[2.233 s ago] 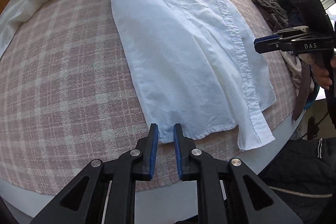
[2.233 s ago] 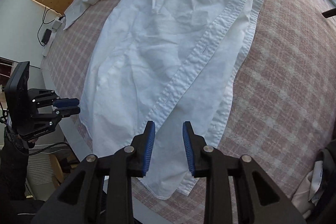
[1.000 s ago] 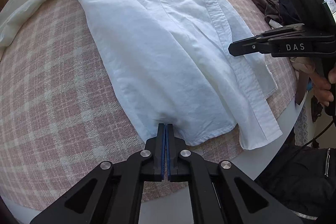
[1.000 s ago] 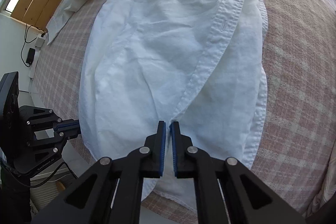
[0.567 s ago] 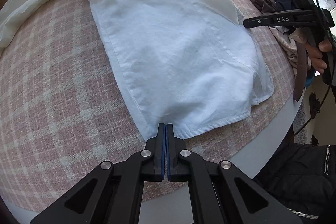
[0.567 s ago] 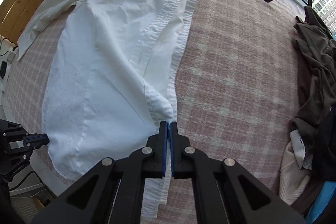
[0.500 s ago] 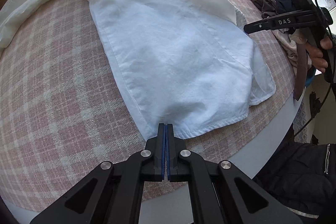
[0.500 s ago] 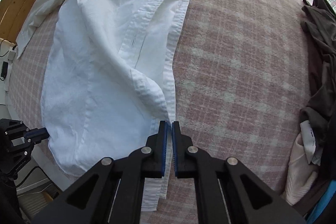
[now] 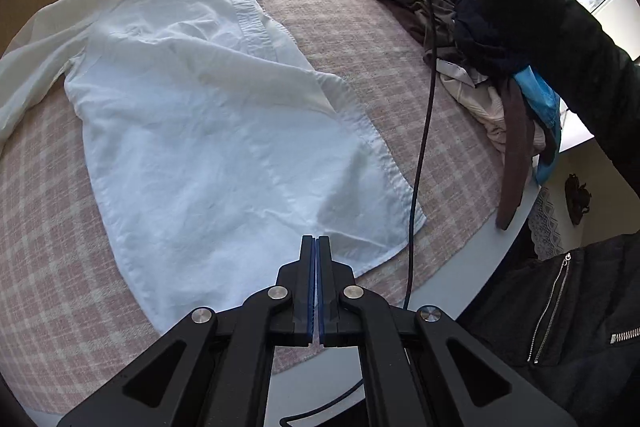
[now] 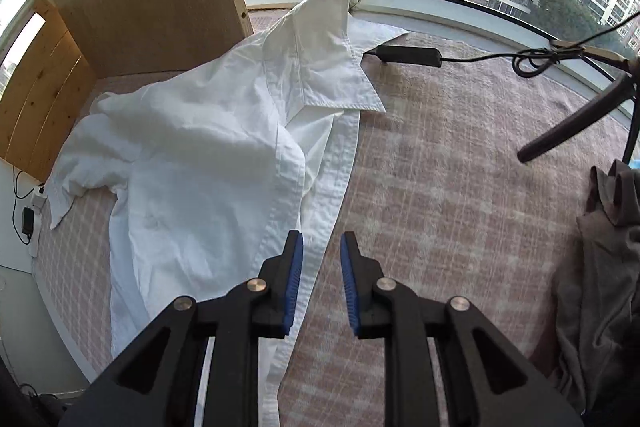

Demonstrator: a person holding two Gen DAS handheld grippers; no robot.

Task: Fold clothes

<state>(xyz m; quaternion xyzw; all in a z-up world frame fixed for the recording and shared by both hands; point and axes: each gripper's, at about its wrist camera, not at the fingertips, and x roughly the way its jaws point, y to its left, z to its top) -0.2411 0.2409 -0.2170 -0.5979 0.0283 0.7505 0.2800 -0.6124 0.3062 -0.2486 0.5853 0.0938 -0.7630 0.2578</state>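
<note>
White shirt (image 9: 208, 131) flat on the pink check counter (image 9: 52, 247), one front side folded over.

Left tool (image 9: 316, 247) is pinched tight at the shirt's bottom edge; can't tell if it has cloth. Right tool (image 10: 320, 259) is opening w/ nothing in it, over the button strip near the collar (image 10: 320, 67). Risk: if left tool does hold the hem & lifts, the fold could slide off. Dark clothes pile (image 9: 480, 39) is near, might snag.

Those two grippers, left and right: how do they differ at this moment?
The left gripper has its jaws shut, over the white shirt's hem; the right gripper has jaws opening, nothing pinched, above the shirt's front edge near the collar end. Both are black with blue pads, pointing down.
</note>
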